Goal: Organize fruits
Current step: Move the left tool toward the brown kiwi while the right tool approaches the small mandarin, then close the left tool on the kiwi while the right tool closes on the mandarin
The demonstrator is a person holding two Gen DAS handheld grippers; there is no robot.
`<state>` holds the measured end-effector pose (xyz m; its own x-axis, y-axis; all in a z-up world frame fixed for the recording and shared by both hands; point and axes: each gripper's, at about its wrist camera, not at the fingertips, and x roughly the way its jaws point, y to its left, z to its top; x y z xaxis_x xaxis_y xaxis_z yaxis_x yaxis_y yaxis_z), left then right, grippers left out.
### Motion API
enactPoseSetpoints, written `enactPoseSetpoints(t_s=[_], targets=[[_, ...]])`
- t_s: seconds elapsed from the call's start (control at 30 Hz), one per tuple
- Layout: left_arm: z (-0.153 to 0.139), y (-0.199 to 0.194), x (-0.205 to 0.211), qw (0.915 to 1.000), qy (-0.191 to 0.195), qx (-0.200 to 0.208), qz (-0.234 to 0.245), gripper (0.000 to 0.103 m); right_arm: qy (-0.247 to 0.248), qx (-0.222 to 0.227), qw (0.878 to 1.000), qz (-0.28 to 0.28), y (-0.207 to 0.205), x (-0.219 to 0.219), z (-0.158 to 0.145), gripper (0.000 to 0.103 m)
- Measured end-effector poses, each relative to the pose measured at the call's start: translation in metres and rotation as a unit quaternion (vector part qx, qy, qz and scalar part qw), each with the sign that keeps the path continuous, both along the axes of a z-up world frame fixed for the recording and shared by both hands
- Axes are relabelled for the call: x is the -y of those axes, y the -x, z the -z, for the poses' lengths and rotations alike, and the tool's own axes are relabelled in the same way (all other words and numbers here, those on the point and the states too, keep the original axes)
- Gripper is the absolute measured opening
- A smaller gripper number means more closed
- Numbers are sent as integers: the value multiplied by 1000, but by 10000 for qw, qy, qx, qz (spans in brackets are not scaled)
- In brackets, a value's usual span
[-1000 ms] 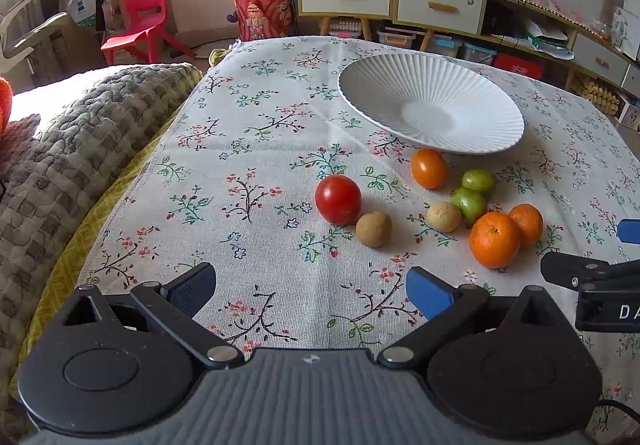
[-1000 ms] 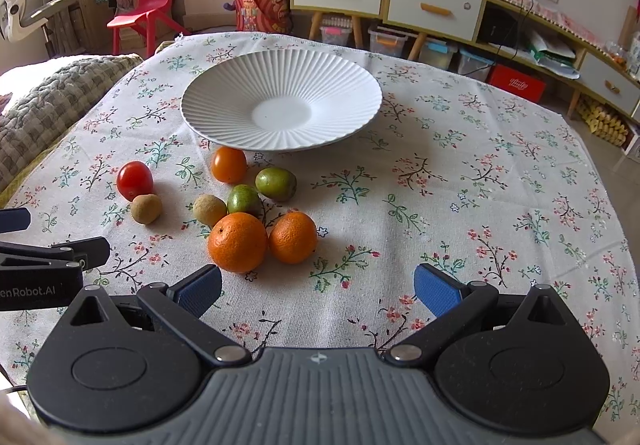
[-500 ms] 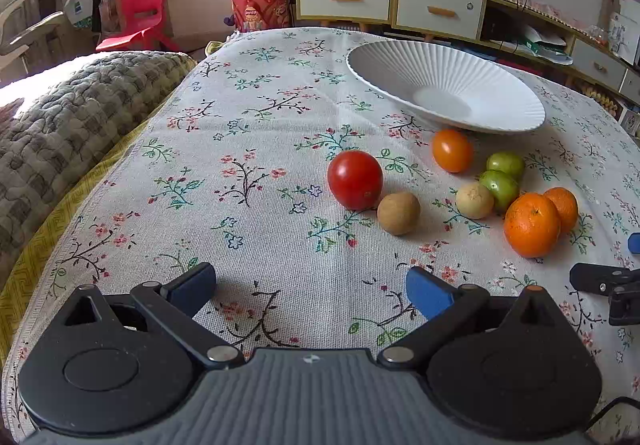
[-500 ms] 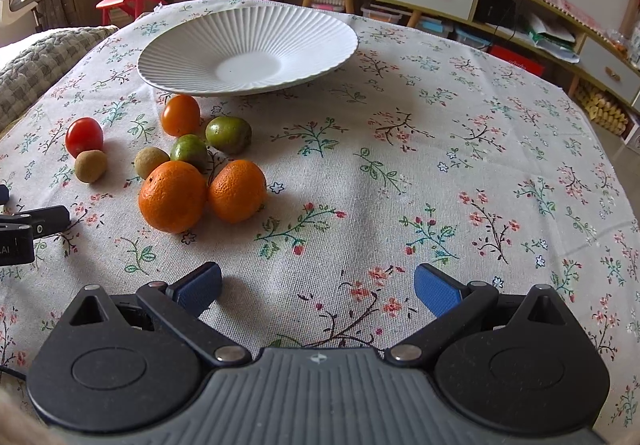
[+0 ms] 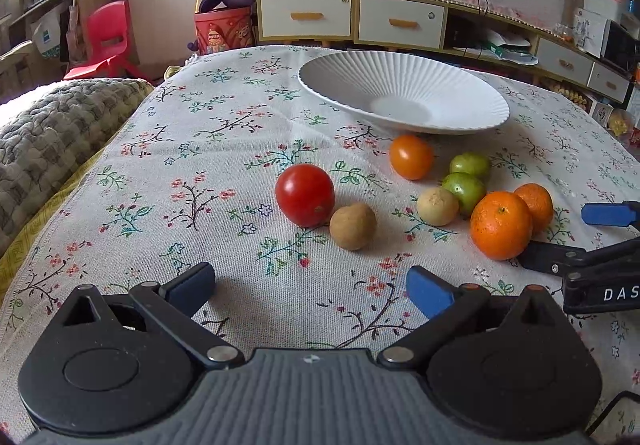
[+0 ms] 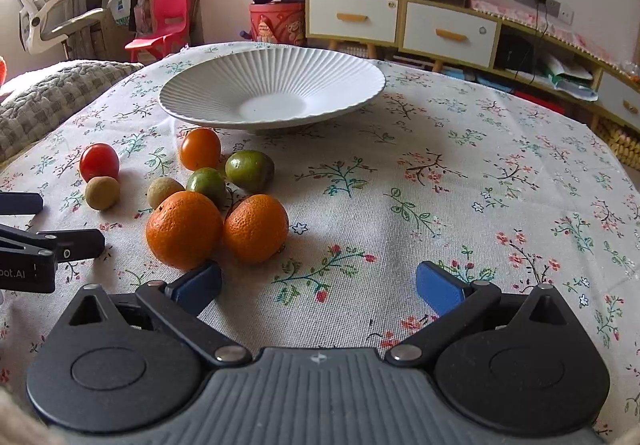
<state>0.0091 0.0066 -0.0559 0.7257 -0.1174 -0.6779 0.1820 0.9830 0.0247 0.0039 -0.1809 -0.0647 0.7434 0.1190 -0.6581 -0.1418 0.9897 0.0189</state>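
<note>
Nothing was sorted yet: my white ribbed ceramic plate [image 6: 272, 85] sat empty, all eight small round fruits [image 6: 184, 229] lay on the floral tablecloth [image 6: 440, 185] beside it. Left gripper [image 5: 308, 285] and right gripper [image 6: 318, 283] both gaped wide, holding nothing.

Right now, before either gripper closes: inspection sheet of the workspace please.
Surface: floral tablecloth, flat.
Job's things: white ribbed plate holds nothing; two oranges, red tomato, orange tomato, two green fruits and two tan fruits lie loose before it.
Clutter: nothing seen.
Grippers: left gripper and right gripper both open, holding nothing.
Cables: wall-socket leads behind.
Surroundings: quilt, red chair, drawer shelves.
</note>
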Motion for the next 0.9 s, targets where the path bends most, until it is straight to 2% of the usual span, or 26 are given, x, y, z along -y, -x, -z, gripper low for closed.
enactPoseSetpoints(t_s=[0.17,0.3,0.5,0.57,0.9], targets=[[0,-1,4,9998,94,101,165,86,14,-21,10000,-88,-4,-1,0,103],[-1,-1,8,9992,181,188,311,68,32,-4,9998,-207,-5,-1,1,98],[0,-4,9,9982,345,288,401,49,148,139,9990,-401,-6,-5,-2,78],[0,-4,8,9978,418,309,405,43,118,168,9986,-496,-6,-7,-3,66],[-1,-7,5,9970,586,347,373,20,-22,202,9981,-577,-9,-6,-6,47]])
